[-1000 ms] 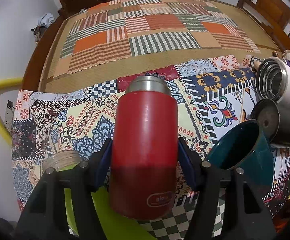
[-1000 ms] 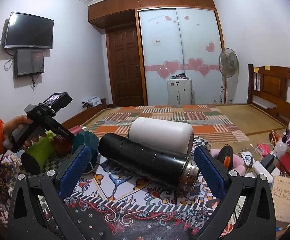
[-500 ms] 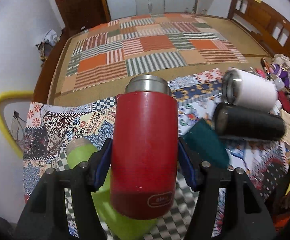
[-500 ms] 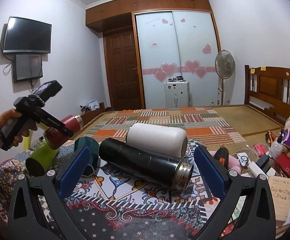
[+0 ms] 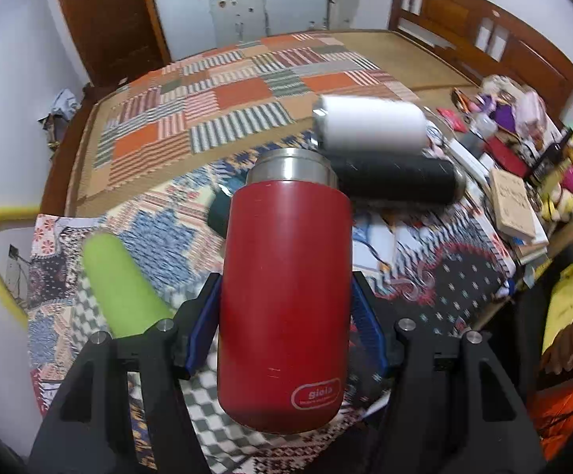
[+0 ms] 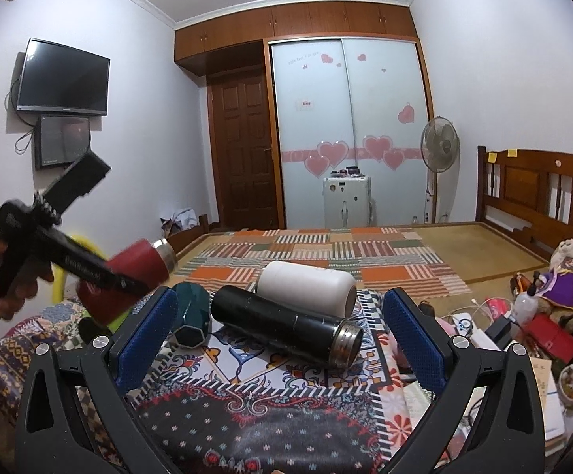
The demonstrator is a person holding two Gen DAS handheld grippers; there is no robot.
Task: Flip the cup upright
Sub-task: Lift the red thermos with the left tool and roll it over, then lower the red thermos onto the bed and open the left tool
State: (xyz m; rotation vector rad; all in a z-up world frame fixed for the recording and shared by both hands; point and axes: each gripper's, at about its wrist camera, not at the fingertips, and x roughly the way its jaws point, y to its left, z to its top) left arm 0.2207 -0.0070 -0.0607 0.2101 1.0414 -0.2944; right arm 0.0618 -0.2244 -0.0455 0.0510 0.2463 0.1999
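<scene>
My left gripper (image 5: 286,316) is shut on a red cup (image 5: 284,300) with a steel rim and holds it above the patterned cloth. In the right wrist view the red cup (image 6: 128,280) hangs tilted at the left, rim up and to the right. My right gripper (image 6: 280,339) is open and empty, low over the cloth. In front of it lie a black flask (image 6: 286,324), a white cup (image 6: 308,286) and a dark teal cup (image 6: 191,314), all on their sides.
A green cup (image 5: 120,288) lies on its side at the left of the cloth (image 5: 168,237). Books, toys and cables crowd the table's right side (image 5: 511,205). A patchwork bed (image 6: 326,252) and a fan (image 6: 438,146) lie beyond.
My left gripper has lifted the red cup off the cloth and tilted it more upright. The right gripper has barely moved.
</scene>
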